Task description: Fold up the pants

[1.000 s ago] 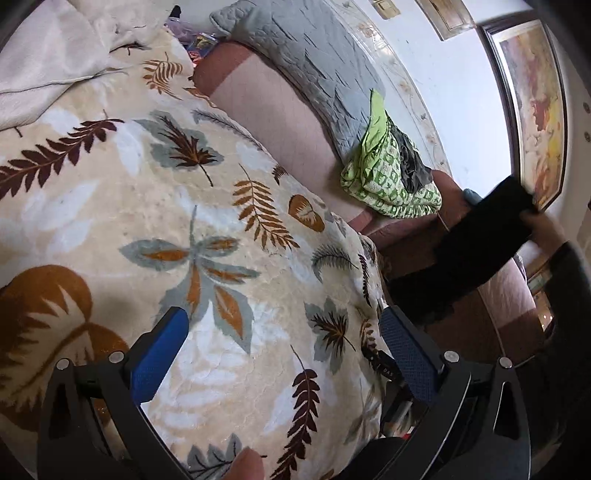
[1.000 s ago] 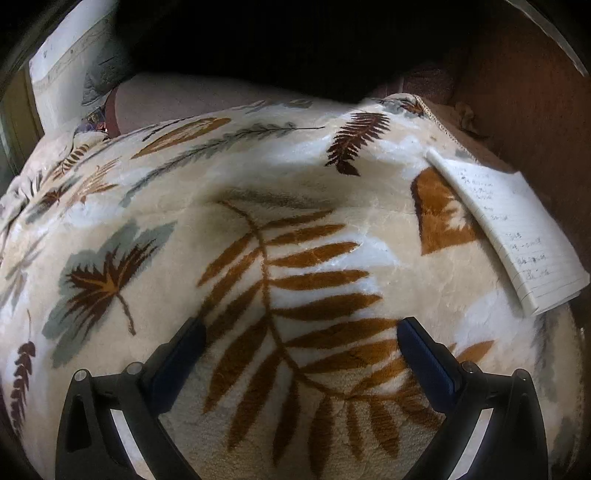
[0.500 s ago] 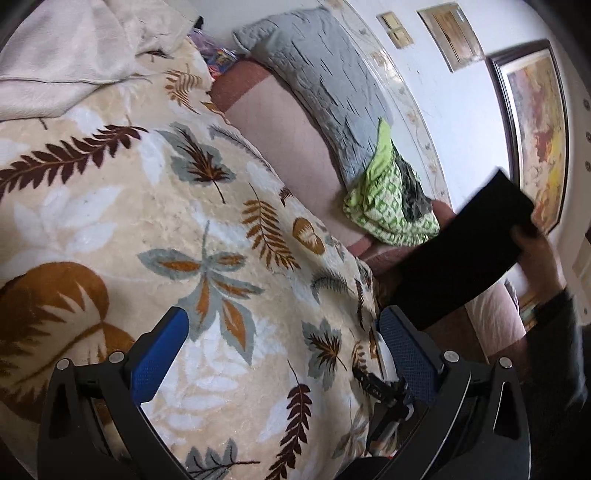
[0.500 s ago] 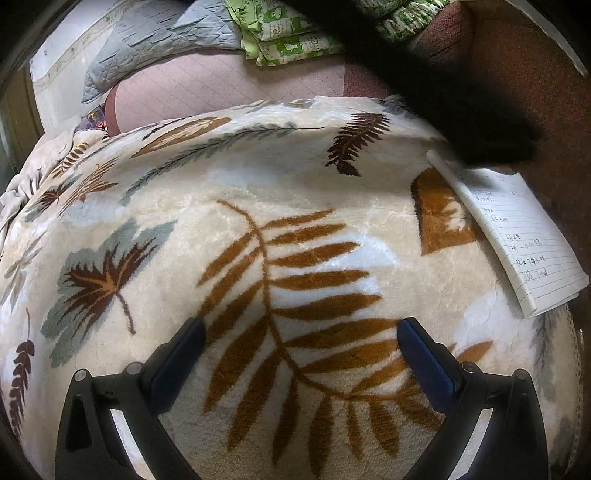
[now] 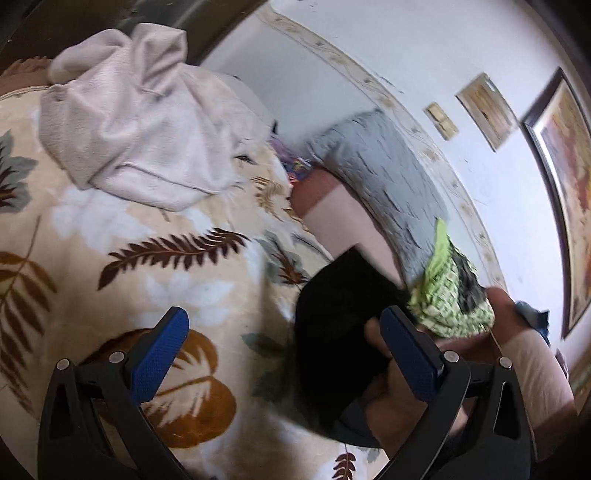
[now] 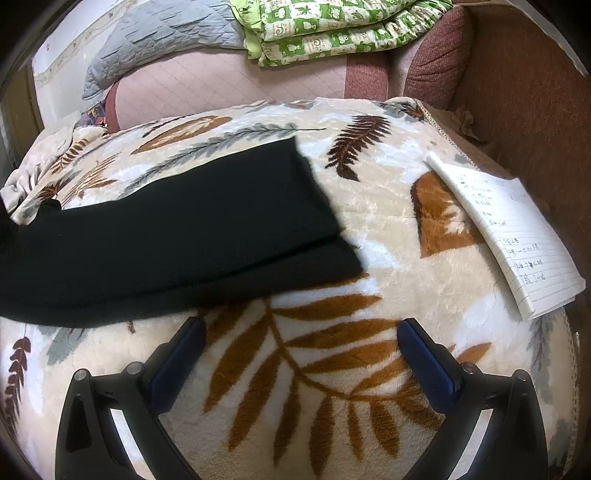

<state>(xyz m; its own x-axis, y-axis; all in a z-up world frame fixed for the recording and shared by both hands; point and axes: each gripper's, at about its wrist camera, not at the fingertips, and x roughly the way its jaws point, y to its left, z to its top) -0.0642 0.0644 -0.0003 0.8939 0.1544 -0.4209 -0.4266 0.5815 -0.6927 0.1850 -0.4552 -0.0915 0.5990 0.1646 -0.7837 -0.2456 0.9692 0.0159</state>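
Note:
Black pants lie across the leaf-print blanket, stretching from the left edge toward the middle of the right wrist view. My right gripper is open and empty, just in front of the pants' near edge. In the left wrist view the pants are a dark blurred mass held by a bare hand at the right. My left gripper is open and empty above the blanket, its right finger beside that hand.
A lined notebook lies at the blanket's right edge. A green patterned quilt and grey pillow rest on the pink sofa behind. A white crumpled garment lies at the blanket's far end.
The black pants, earlier held up in the air by a hand, now lie on the blanket. The left gripper's view has swung toward the white garment and the wall.

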